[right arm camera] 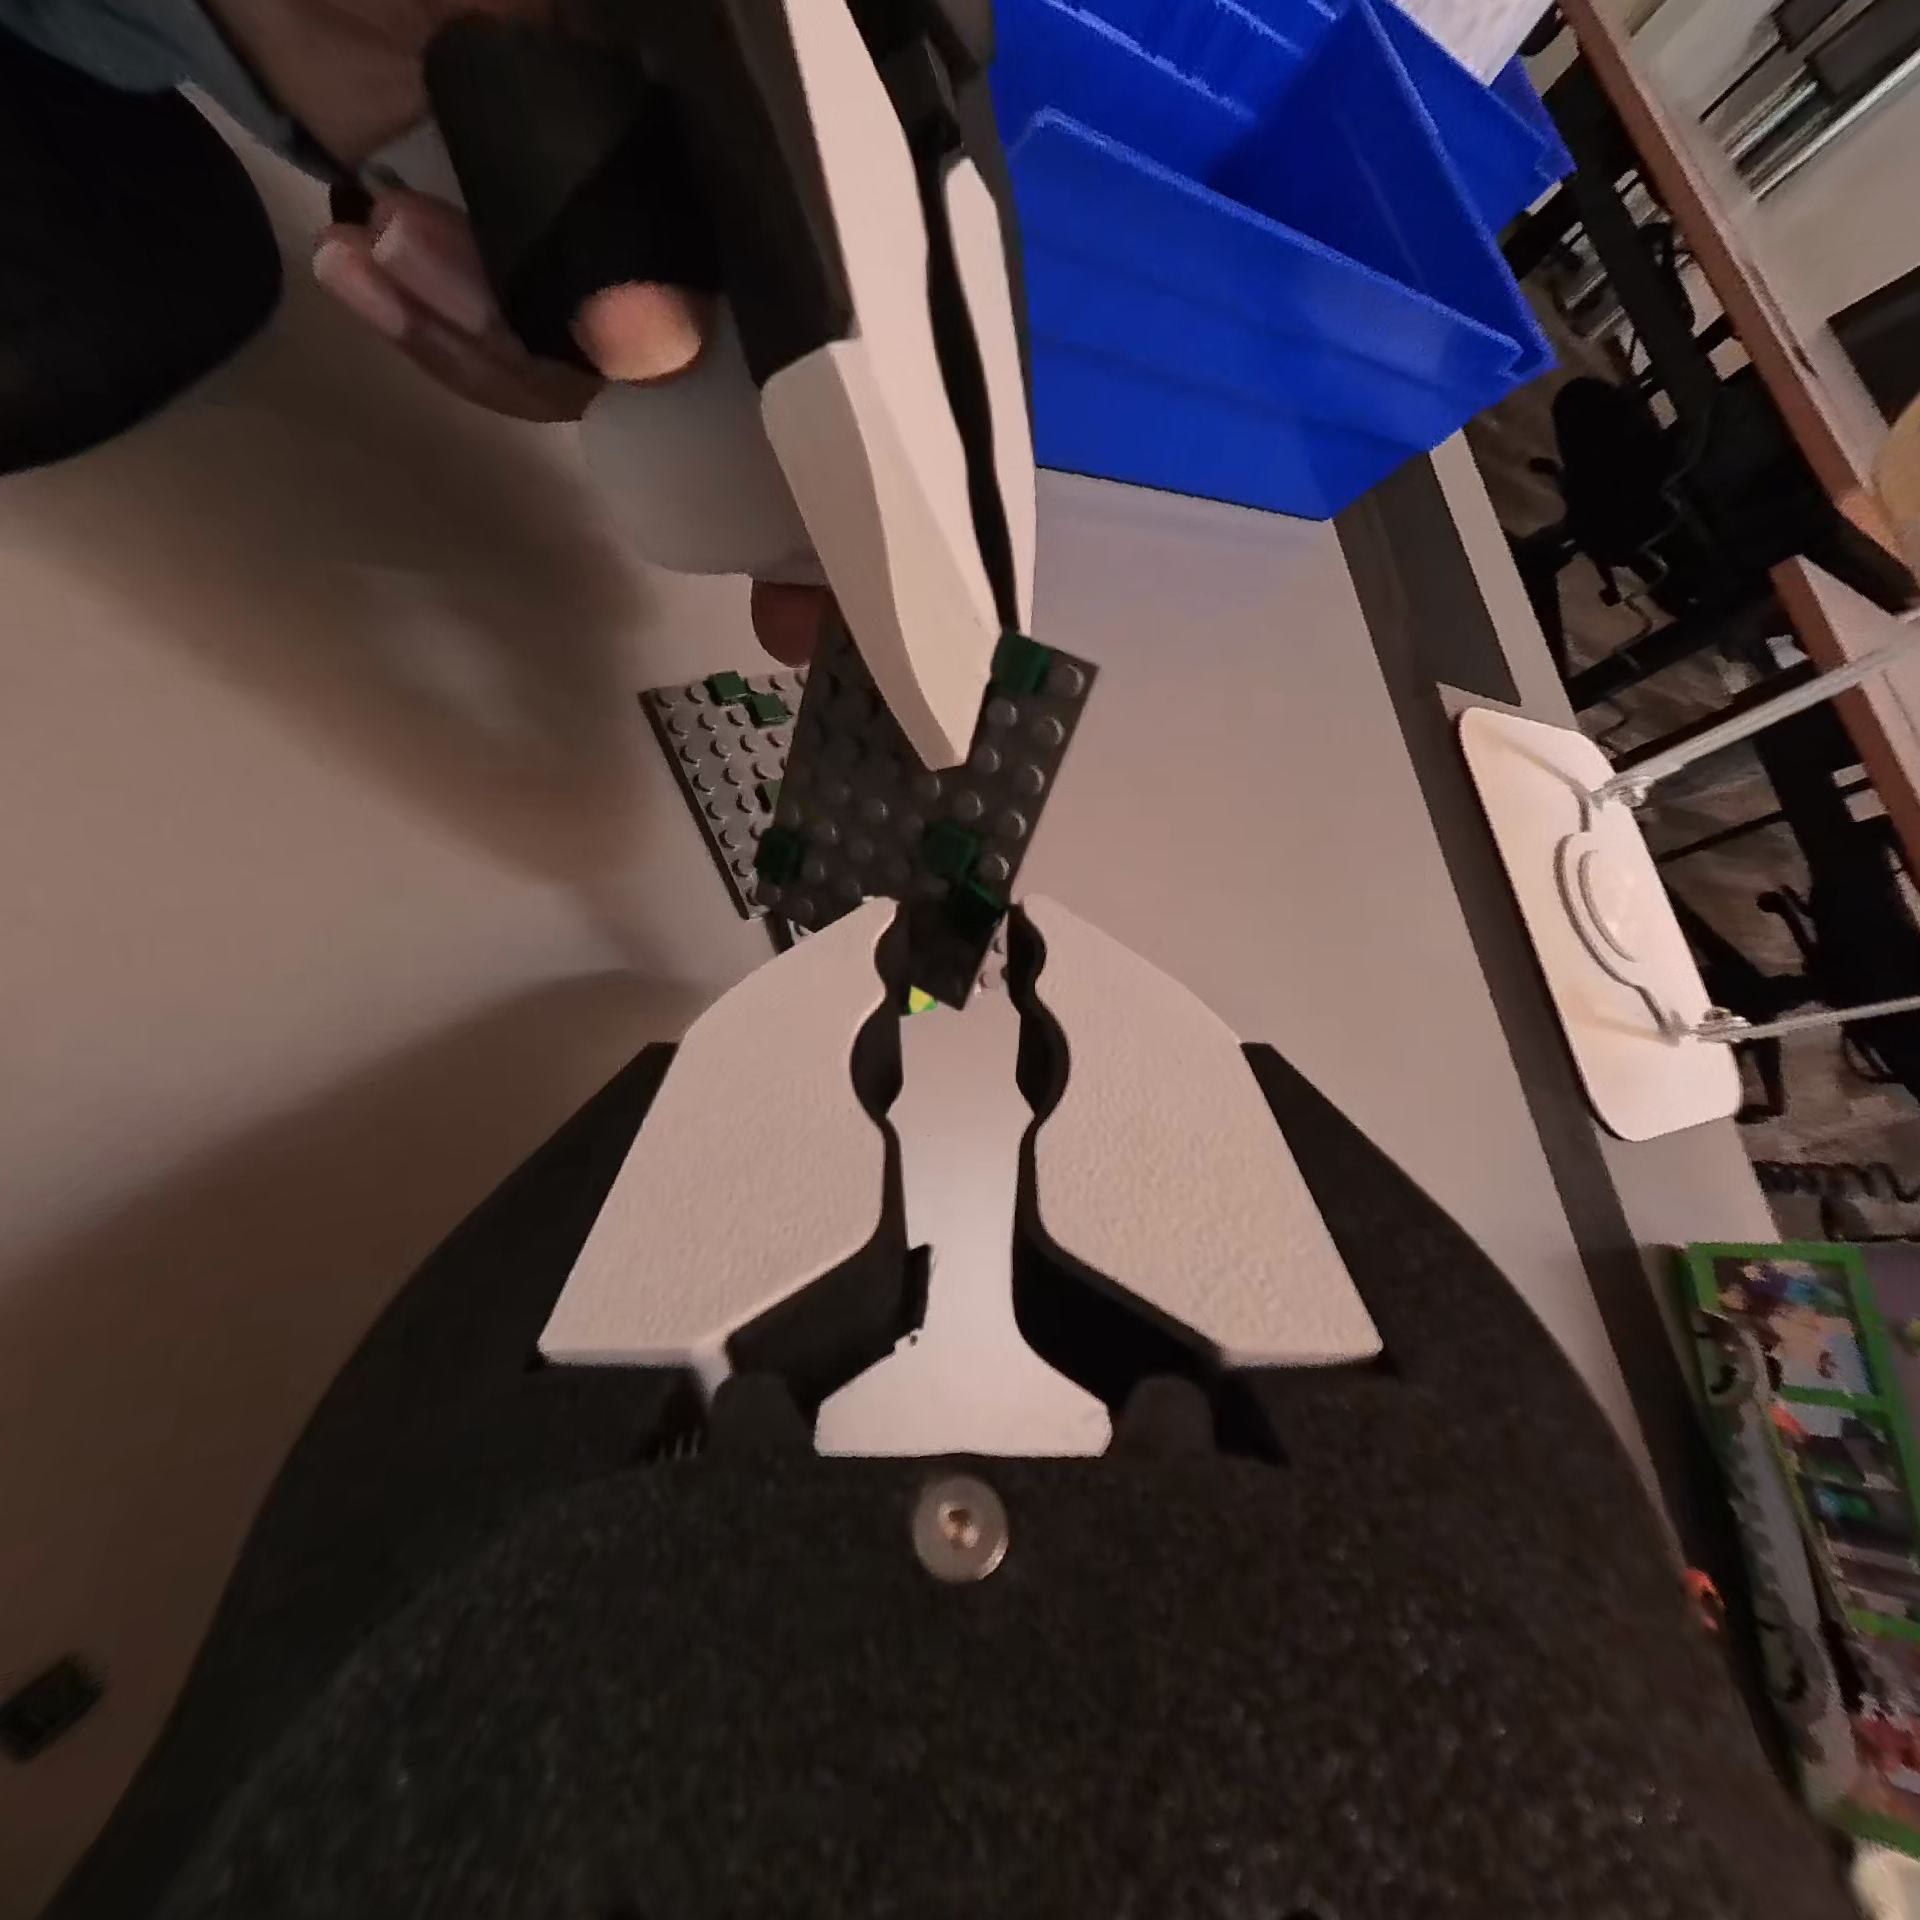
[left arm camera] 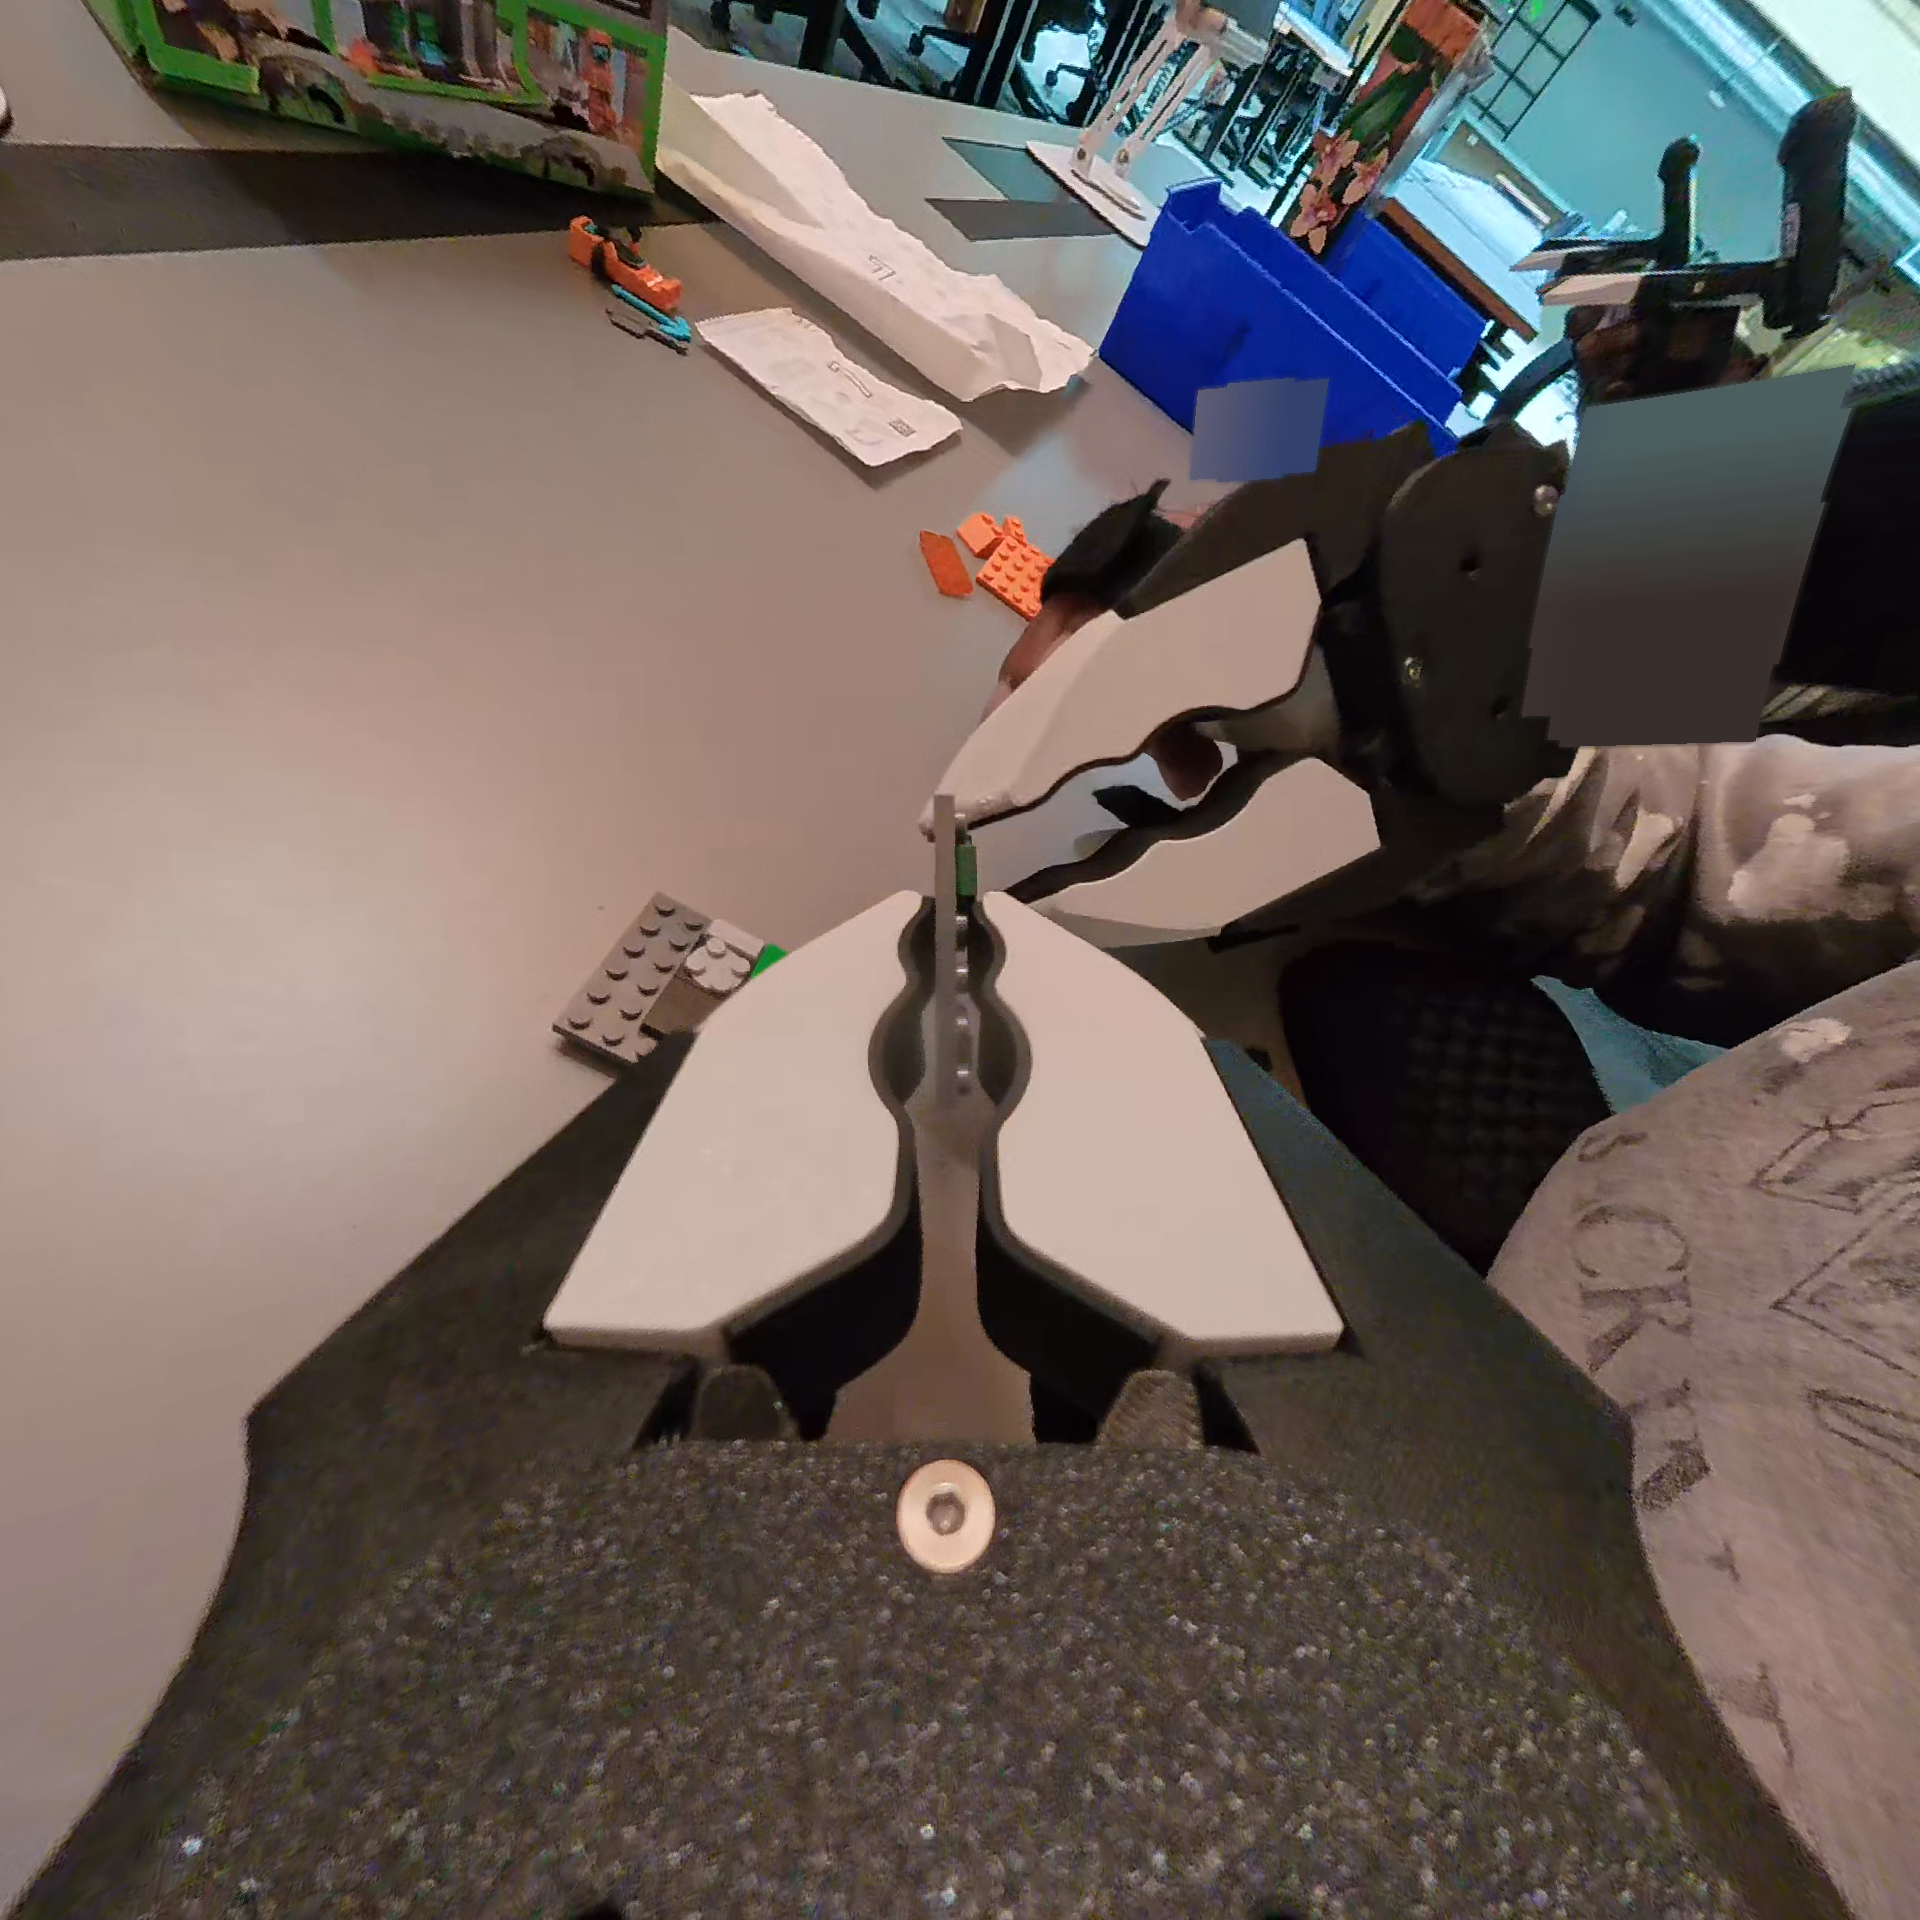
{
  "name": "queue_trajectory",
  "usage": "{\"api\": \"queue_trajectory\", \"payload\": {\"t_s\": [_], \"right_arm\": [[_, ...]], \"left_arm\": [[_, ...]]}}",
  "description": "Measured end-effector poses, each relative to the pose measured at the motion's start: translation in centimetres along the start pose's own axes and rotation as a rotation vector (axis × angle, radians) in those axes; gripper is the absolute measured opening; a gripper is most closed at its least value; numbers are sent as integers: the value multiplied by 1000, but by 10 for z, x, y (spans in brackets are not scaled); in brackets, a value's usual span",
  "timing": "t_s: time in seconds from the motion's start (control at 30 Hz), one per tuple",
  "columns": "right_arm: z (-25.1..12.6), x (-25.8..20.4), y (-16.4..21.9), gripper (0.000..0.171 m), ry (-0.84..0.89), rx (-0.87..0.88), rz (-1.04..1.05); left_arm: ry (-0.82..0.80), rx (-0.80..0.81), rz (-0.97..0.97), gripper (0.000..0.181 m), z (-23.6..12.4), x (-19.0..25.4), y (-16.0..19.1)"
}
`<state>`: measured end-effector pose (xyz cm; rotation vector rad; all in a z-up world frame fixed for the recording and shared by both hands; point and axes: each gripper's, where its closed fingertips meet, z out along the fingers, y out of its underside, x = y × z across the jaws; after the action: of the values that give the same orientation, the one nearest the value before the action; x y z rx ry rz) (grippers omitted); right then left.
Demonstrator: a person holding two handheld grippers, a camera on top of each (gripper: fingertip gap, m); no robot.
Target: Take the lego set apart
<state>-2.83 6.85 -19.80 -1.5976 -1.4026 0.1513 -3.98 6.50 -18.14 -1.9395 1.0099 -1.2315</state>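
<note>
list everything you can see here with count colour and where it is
grey plate: 1, dark grey with small green pieces, clamped edge-on in left gripper
grey plates: a few, grey, on table beside left gripper
orange pieces: several, table centre
orange build: 1, far table
paper sheets: 2, white, far table
set box: 1, green, far edge
bins: blue, table edge
left gripper: shut on plate
right gripper: open, at plate's tip

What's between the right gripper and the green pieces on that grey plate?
Nothing visible. The right gripper, open, is already at the grey plate's edge, its fingers flanking a green piece. The left gripper clamps the plate's other end.
</note>
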Motion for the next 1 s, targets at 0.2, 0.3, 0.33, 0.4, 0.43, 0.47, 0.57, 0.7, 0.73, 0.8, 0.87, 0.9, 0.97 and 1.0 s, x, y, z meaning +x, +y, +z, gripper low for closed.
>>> {"api": "queue_trajectory", "payload": {"t_s": [0.2, 0.3, 0.33, 0.4, 0.43, 0.47, 0.57, 0.7, 0.73, 0.8, 0.87, 0.9, 0.97, 1.0], "right_arm": [[3, -2, 3, 17, -15, -9, 11], [3, -4, 2, 16, -60, 7, 67], [2, -4, 2, 16, -72, 12, 81], [3, -5, 3, 15, -87, 13, 98], [2, -4, 3, 13, -92, 18, 107], [2, -4, 2, 12, -98, 27, 120], [3, -2, 4, 11, -77, 7, 97], [6, -3, 4, 9, -37, -16, 82], [7, -2, 3, 9, -21, -19, 79], [7, -4, 2, 9, -11, -15, 74], [6, -3, -1, 9, 4, -7, 65], [5, -2, -2, 8, 22, -3, 53], [4, 0, -4, 7, 73, 2, 17], [3, -2, -8, 0, 85, 21, -7]], "left_arm": [[-1, -18, -41, 5, 1, -3, 4], [1, -25, -40, 5, 1, -3, 5], [0, -26, -36, 5, 1, -3, 5], [-15, -36, -20, 5, 2, -4, 7], [-25, -44, -12, 5, 2, -5, 8], [-21, -48, -13, 5, 3, -5, 9], [-24, -49, -14, 5, 4, -6, 10], [-30, -42, -41, 5, 3, -7, 8], [-26, -36, -55, 6, 3, -7, 7], [-8, -31, -77, 6, 1, -6, 6], [0, -11, -93, 6, 0, -6, 4], [3, -1, -102, 6, 0, -6, 3], [-3, 16, -114, 6, -1, -10, 0], [-34, 29, -108, 5, -1, -15, -2]]}}
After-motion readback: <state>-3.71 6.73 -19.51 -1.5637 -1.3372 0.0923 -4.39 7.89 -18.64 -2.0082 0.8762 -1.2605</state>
